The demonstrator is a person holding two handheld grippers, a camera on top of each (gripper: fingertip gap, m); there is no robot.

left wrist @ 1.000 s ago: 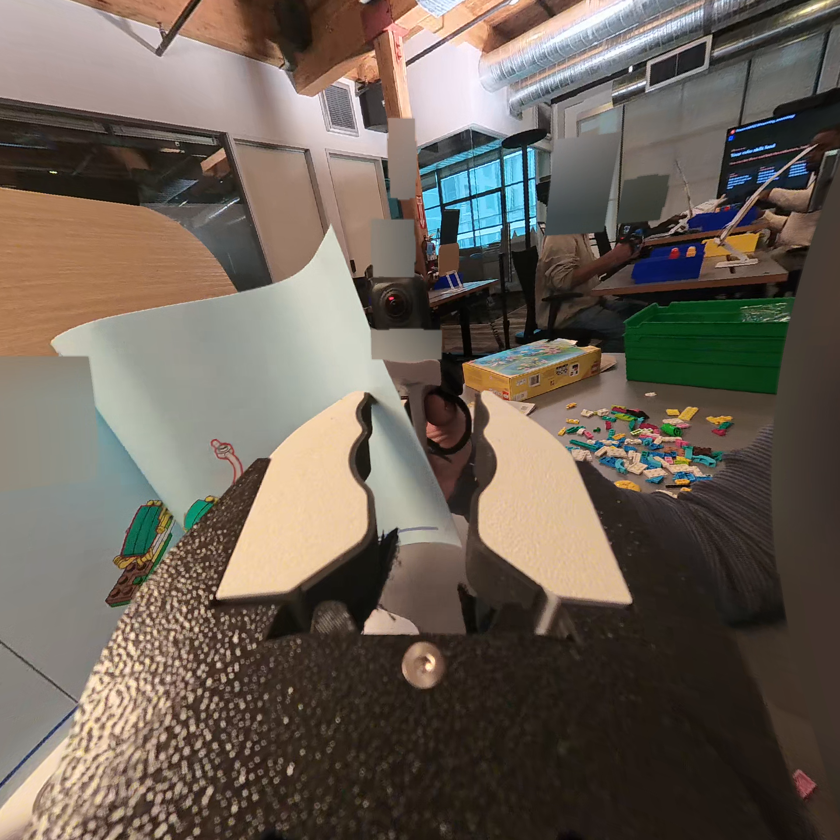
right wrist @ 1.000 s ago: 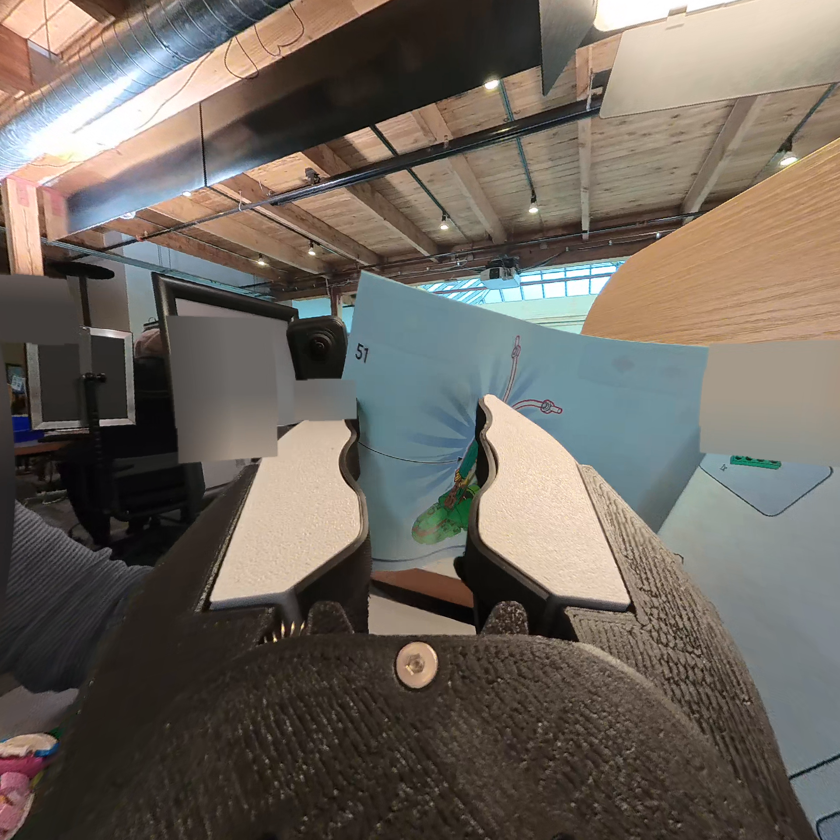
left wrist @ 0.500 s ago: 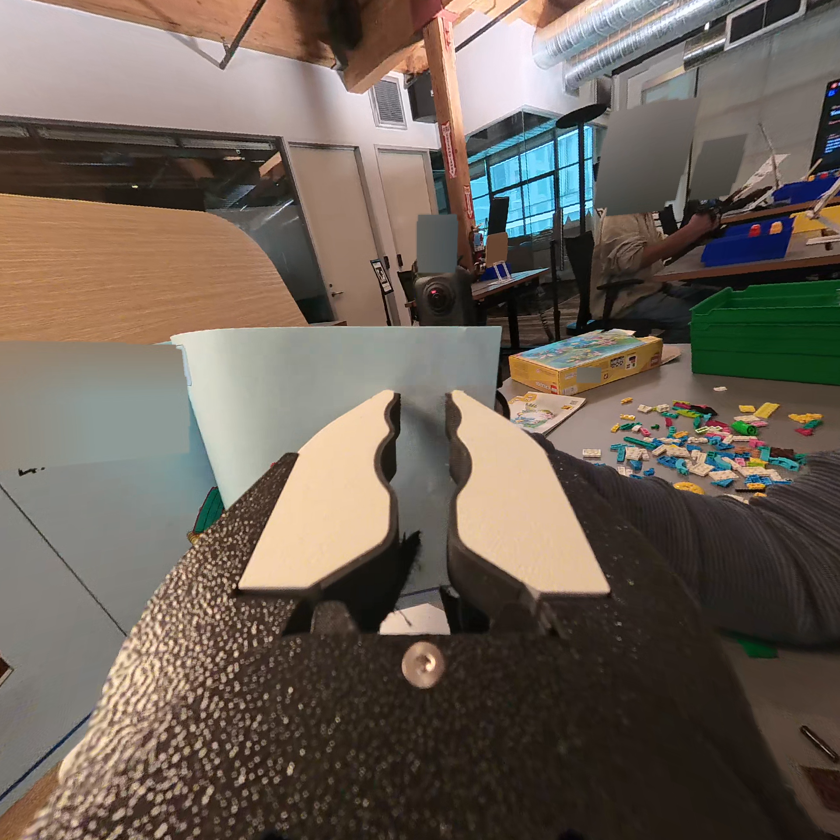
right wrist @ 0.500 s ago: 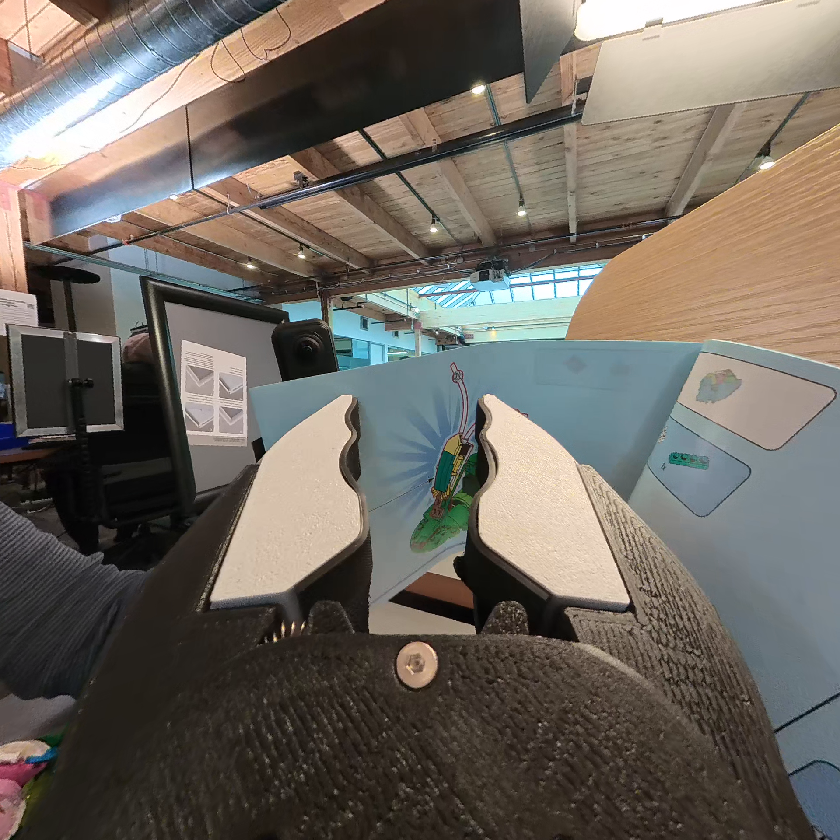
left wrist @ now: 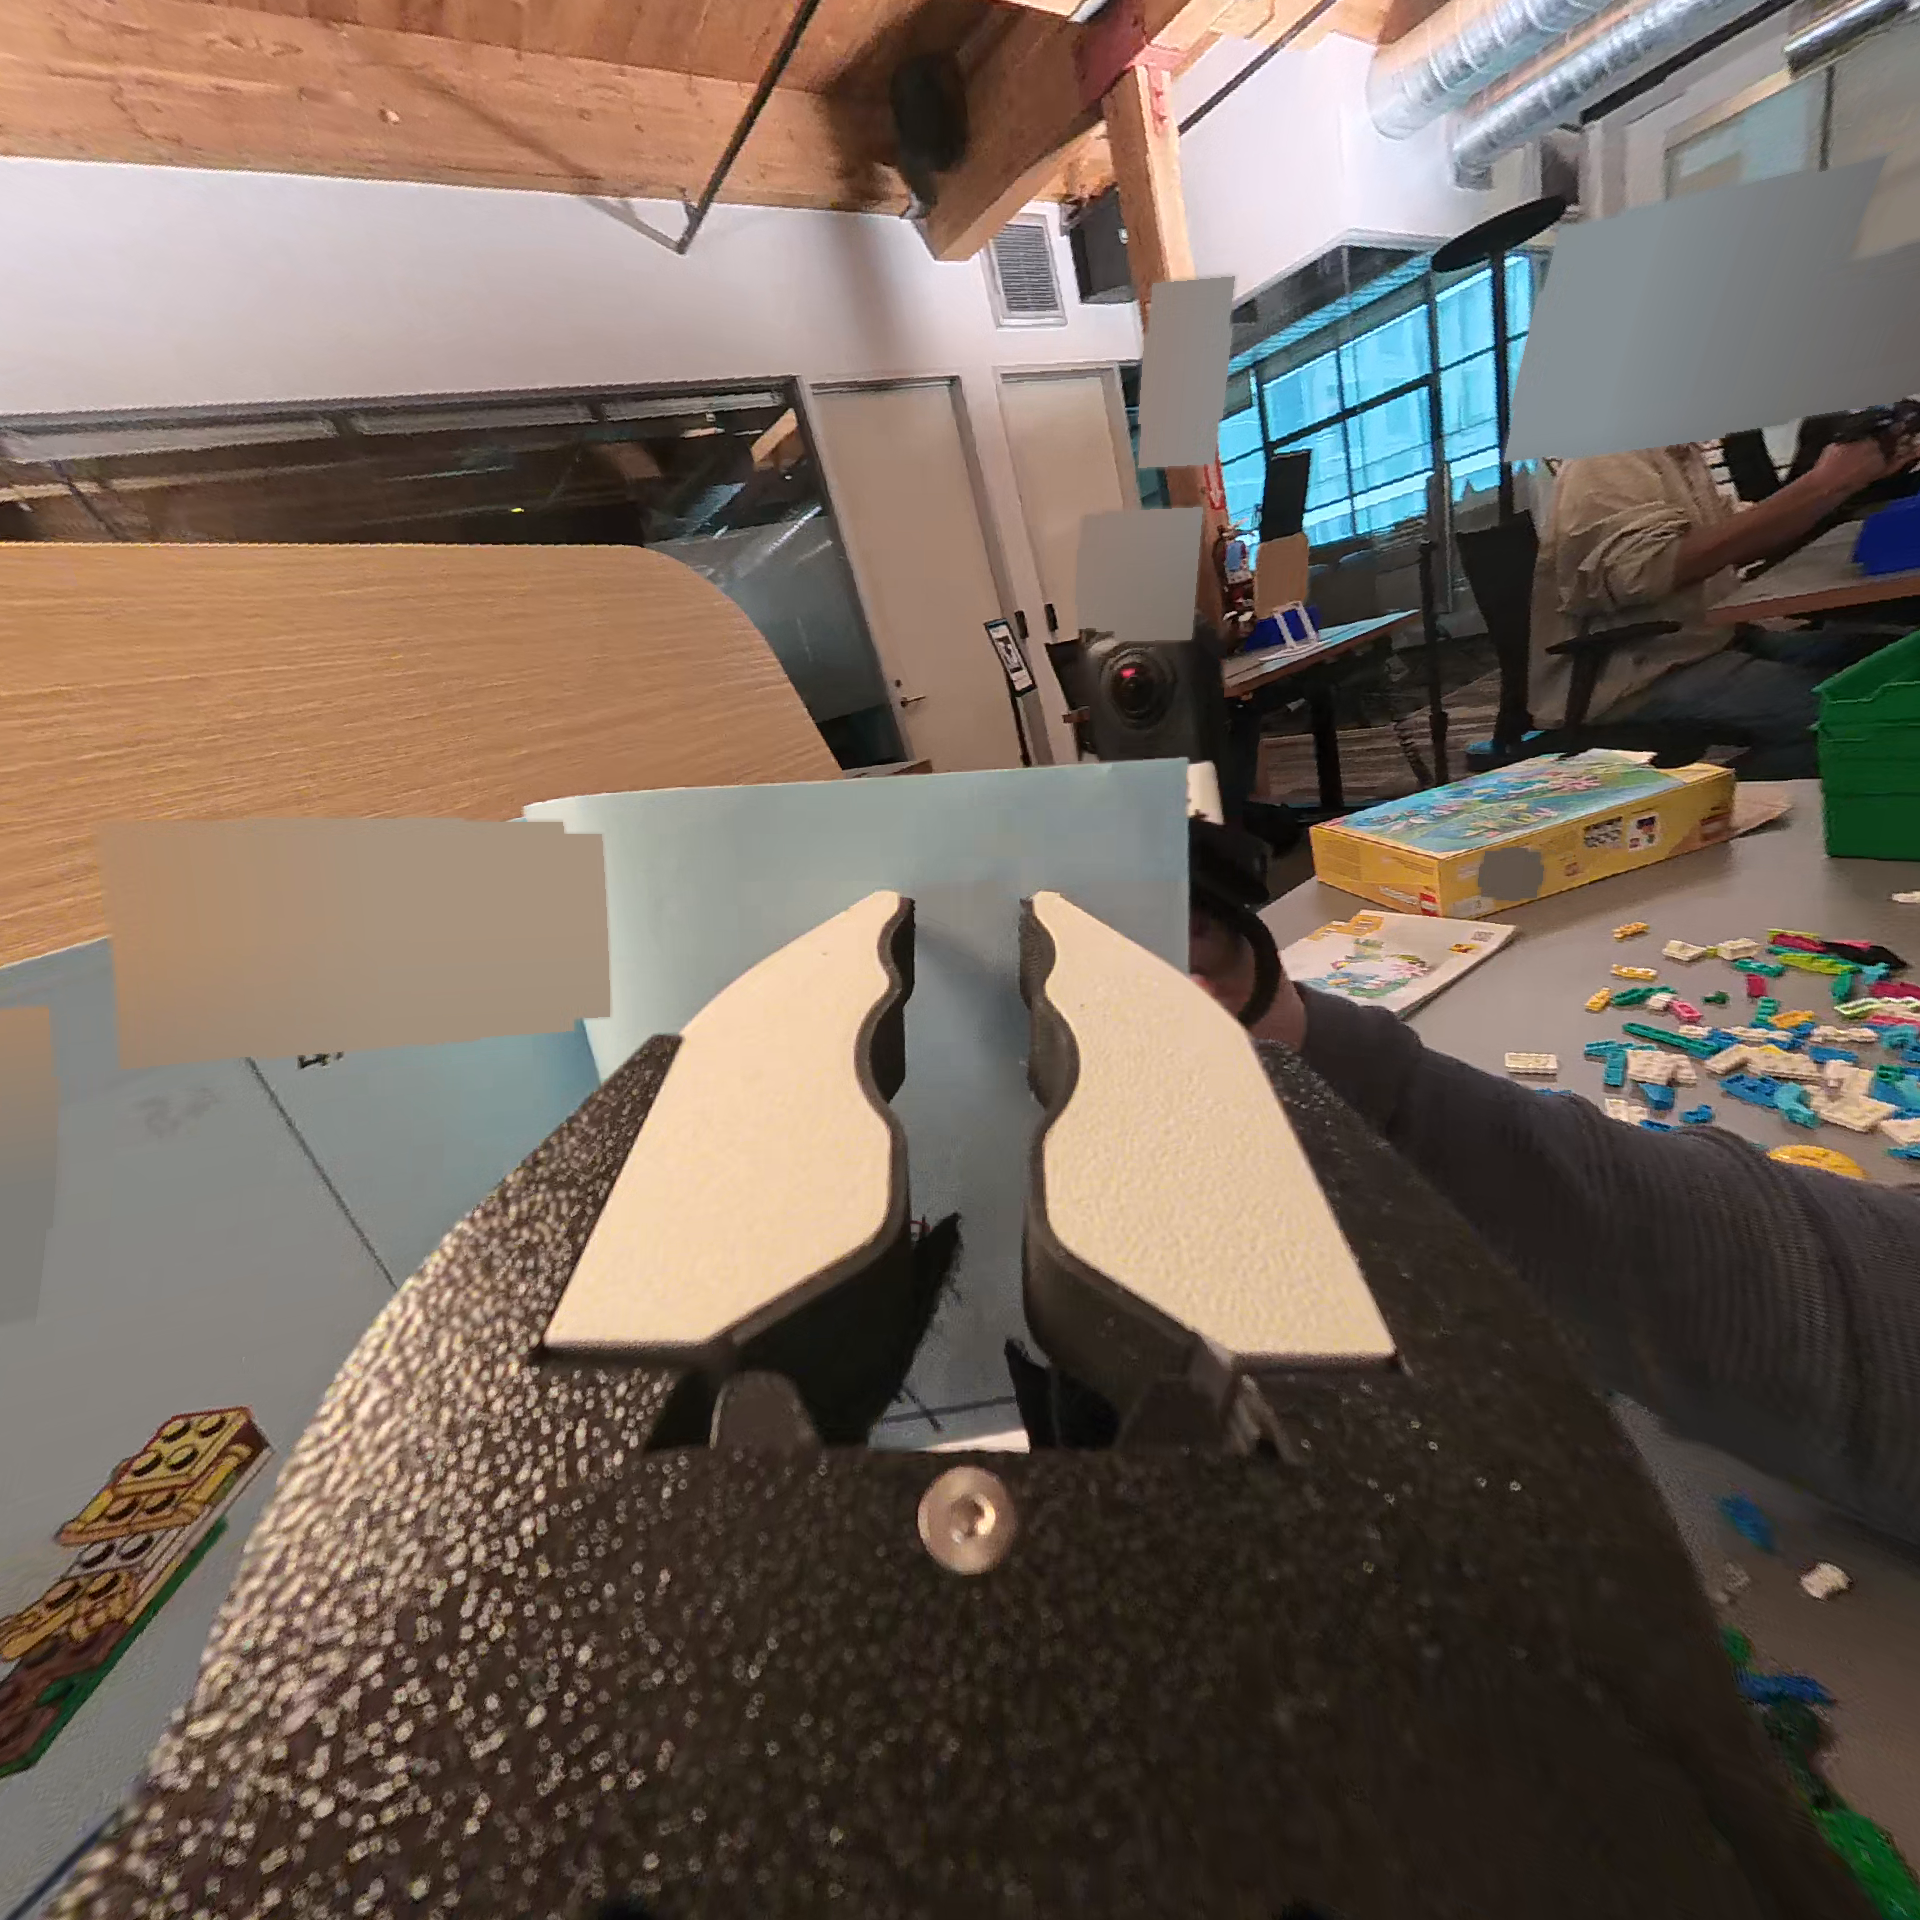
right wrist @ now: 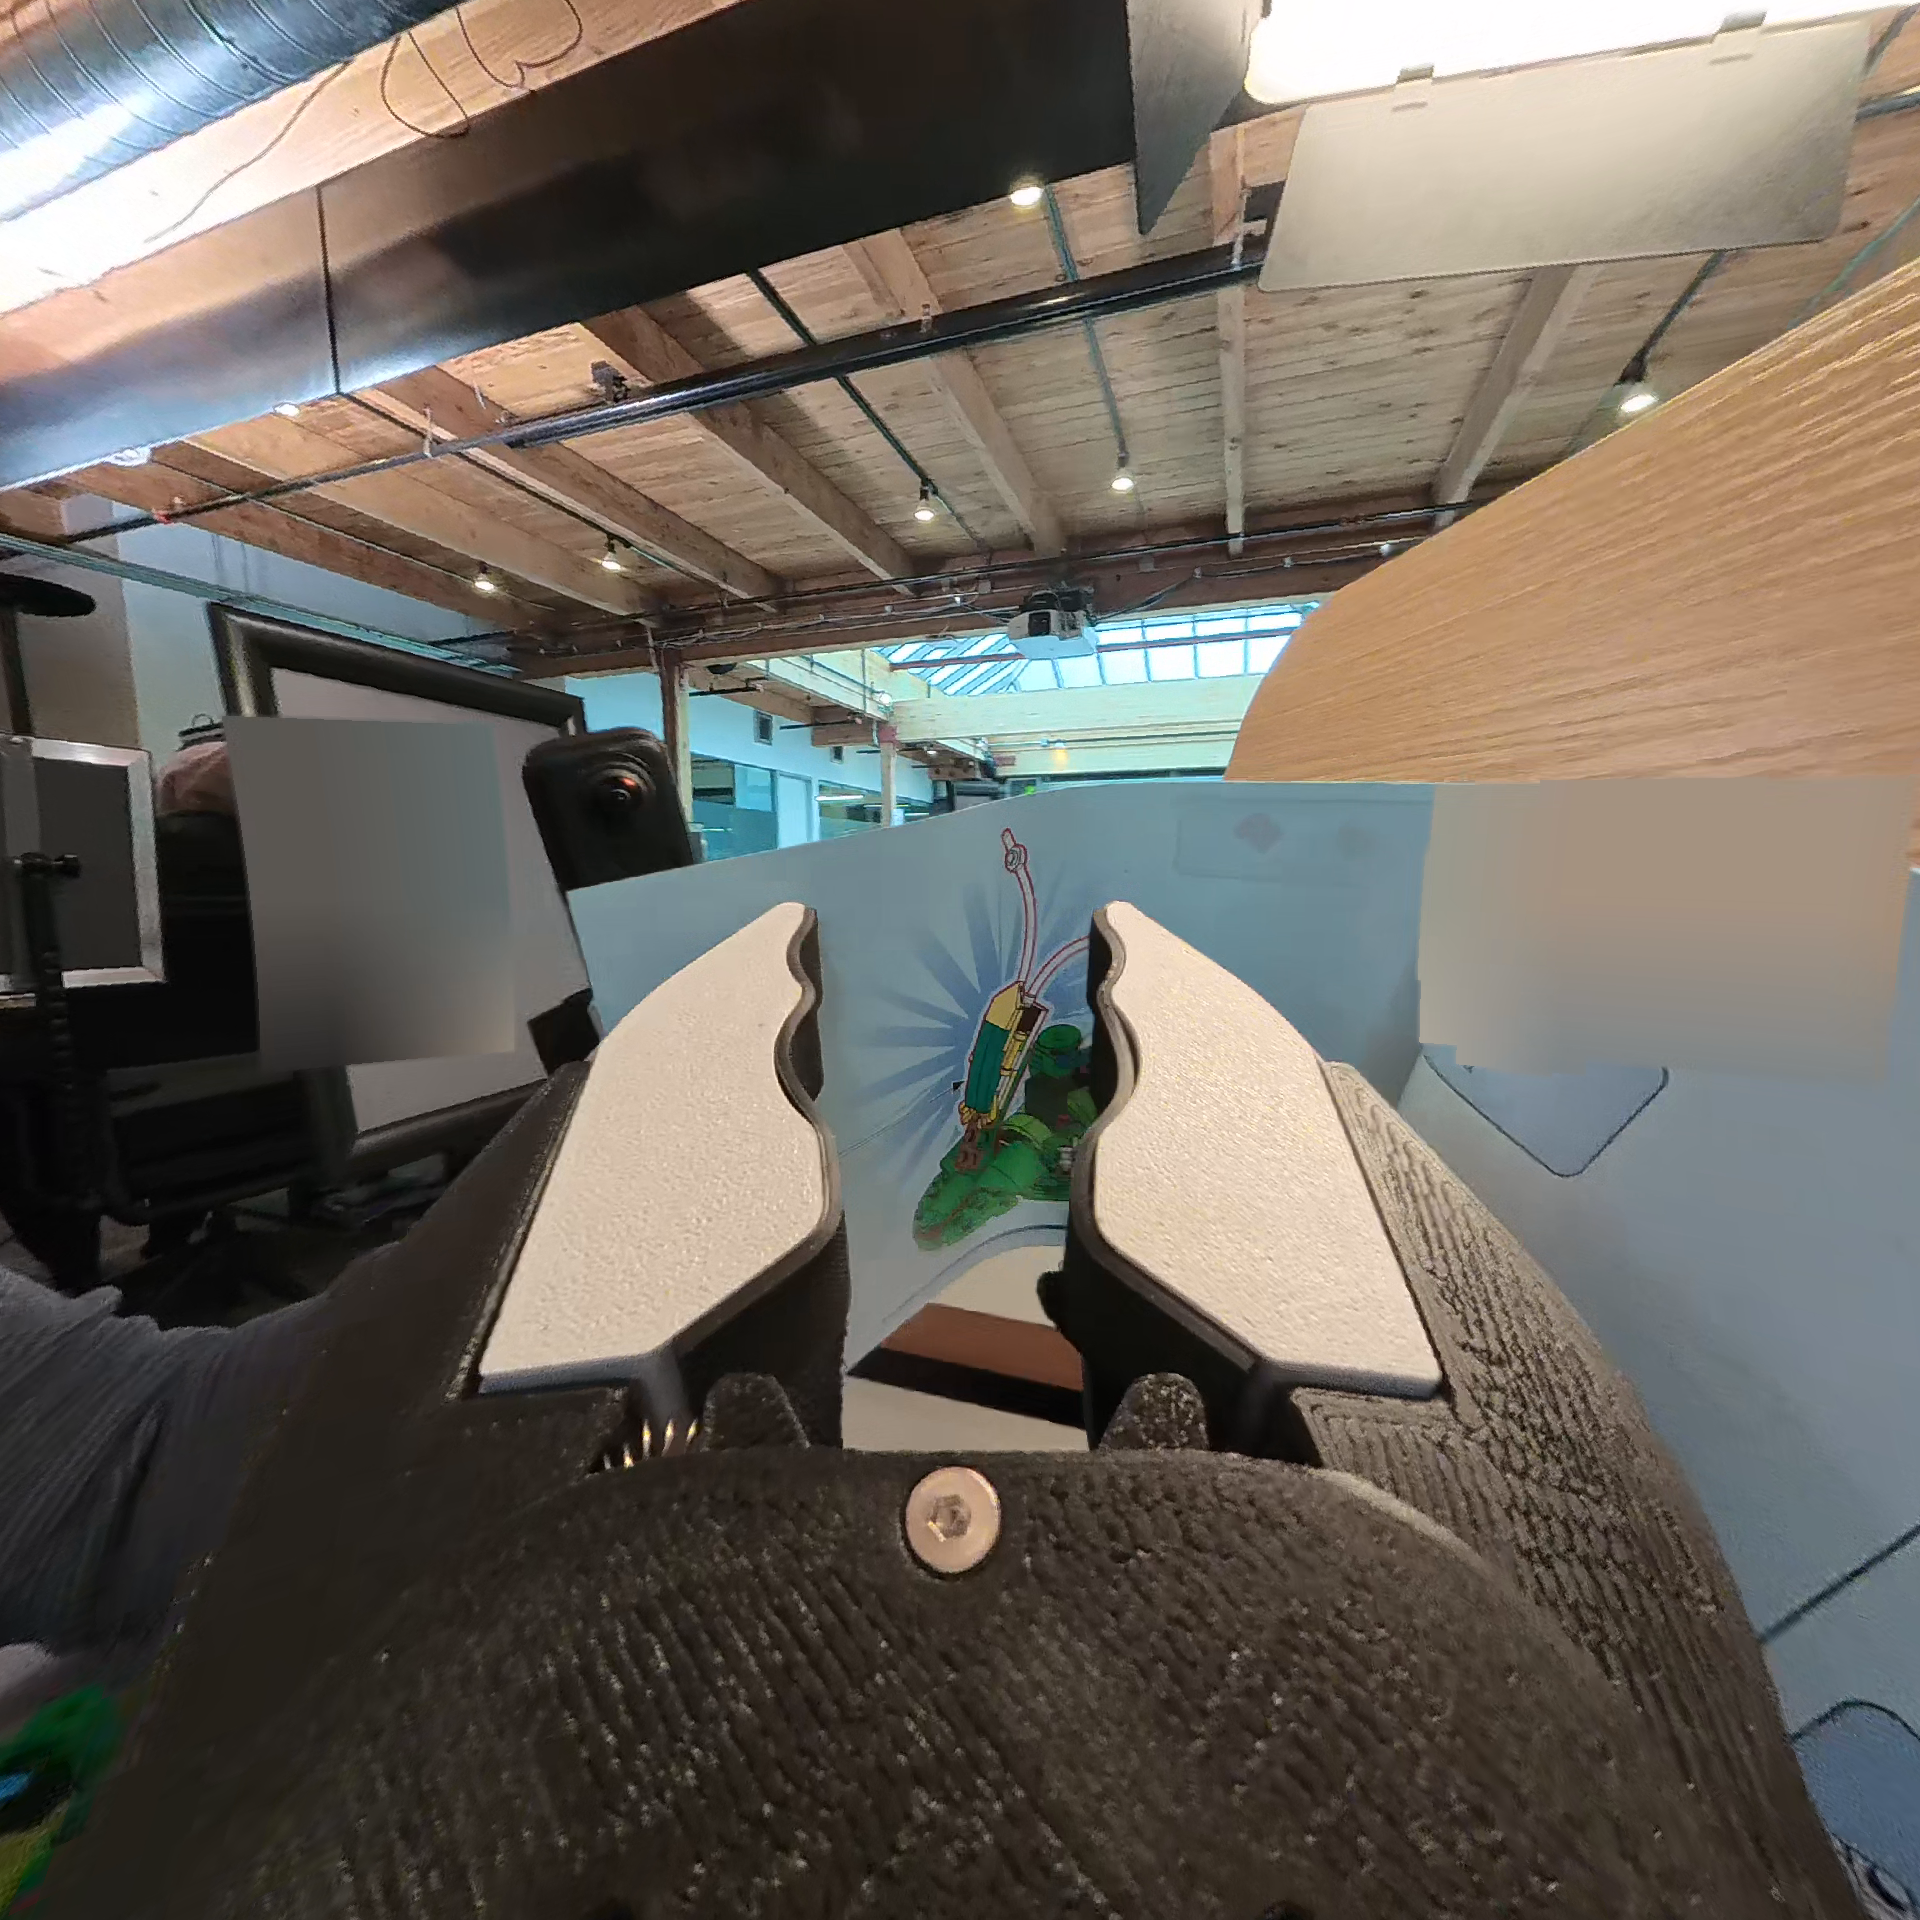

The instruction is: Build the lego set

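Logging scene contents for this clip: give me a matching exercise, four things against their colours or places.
Things:
1. set box
2. stacked trays
3. standing booklet page
4. loose bricks

Descriptions:
A. green, at the far right edge
B. light blue, upright just beyond the left claw
C. yellow-sided, lying flat on the grey table
D. mixed colours, scattered on the table

Pairs: 1-C, 2-A, 3-B, 4-D

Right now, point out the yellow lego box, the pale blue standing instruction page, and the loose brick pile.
yellow lego box (left wrist: 1522, 844), left wrist view, on its printed top face.
pale blue standing instruction page (left wrist: 831, 862), left wrist view, on its blank back.
loose brick pile (left wrist: 1766, 1049), left wrist view, middle of the scatter.
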